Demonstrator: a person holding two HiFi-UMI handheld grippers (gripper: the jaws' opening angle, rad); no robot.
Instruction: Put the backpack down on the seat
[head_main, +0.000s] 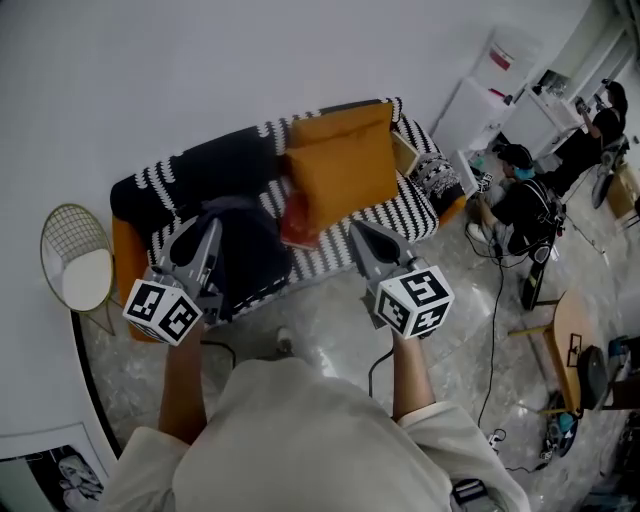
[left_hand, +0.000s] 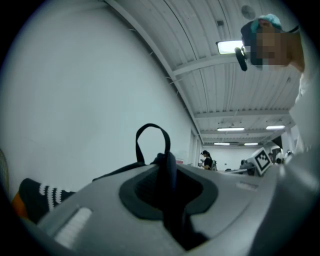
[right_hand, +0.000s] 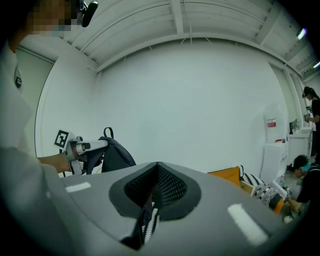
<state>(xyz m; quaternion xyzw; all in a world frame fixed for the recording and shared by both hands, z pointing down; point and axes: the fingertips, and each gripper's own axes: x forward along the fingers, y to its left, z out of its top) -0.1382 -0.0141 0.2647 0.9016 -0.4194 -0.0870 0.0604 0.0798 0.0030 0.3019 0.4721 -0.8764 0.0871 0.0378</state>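
A dark backpack (head_main: 252, 255) hangs in front of the striped sofa, above the left end of its seat (head_main: 345, 245). My left gripper (head_main: 207, 230) is shut on the backpack's dark strap (left_hand: 170, 172). The carry loop (left_hand: 151, 131) stands up just beyond the jaws. In the right gripper view the backpack (right_hand: 117, 156) hangs from the left gripper (right_hand: 87, 146) at the left. My right gripper (head_main: 360, 230) is level with the sofa's front edge; its jaws (right_hand: 157, 167) are shut with nothing between them.
The black-and-white striped sofa carries a large orange cushion (head_main: 345, 165) and a black throw (head_main: 200, 170). A wire chair (head_main: 78, 262) stands at the left. Two people (head_main: 525, 205) are at the right by white cabinets (head_main: 500, 75). A small wooden table (head_main: 568, 335) and floor cables lie right.
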